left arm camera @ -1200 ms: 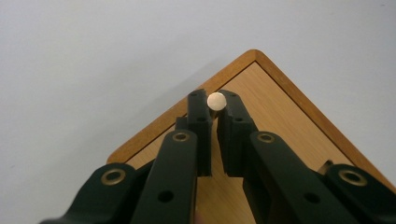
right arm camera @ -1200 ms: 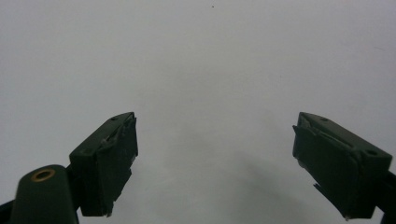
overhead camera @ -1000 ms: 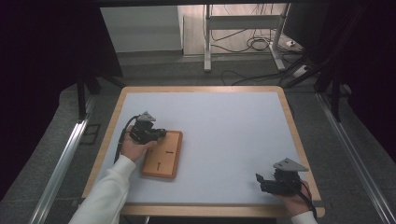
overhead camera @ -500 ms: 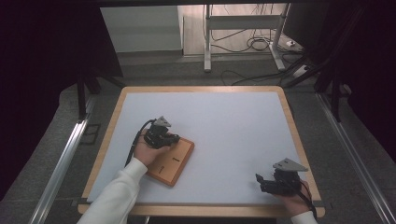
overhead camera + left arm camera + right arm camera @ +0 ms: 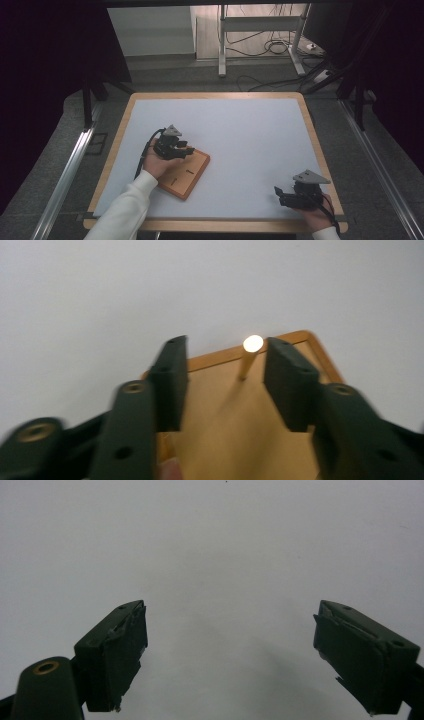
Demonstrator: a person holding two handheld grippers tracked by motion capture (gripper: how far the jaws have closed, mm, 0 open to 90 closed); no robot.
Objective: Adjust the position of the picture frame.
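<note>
I am looking at the white table (image 5: pixel 240 130) first; the wooden board (image 5: pixel 186 172) is lying flat at about eight o'clock on it, turned slightly askew. My left gripper (image 5: pixel 181 148) is hovering over the board's far corner, and its jaws have just been opening: they are now standing apart on either side of a thin upright peg (image 5: pixel 248 359), not pressing it. My right gripper (image 5: pixel 281 195) is resting at five o'clock, jaws spread wide over bare table. I am judging the peg light, stiff and smooth, likely to tip or slip; gripping it low on the shaft seems safest.
</note>
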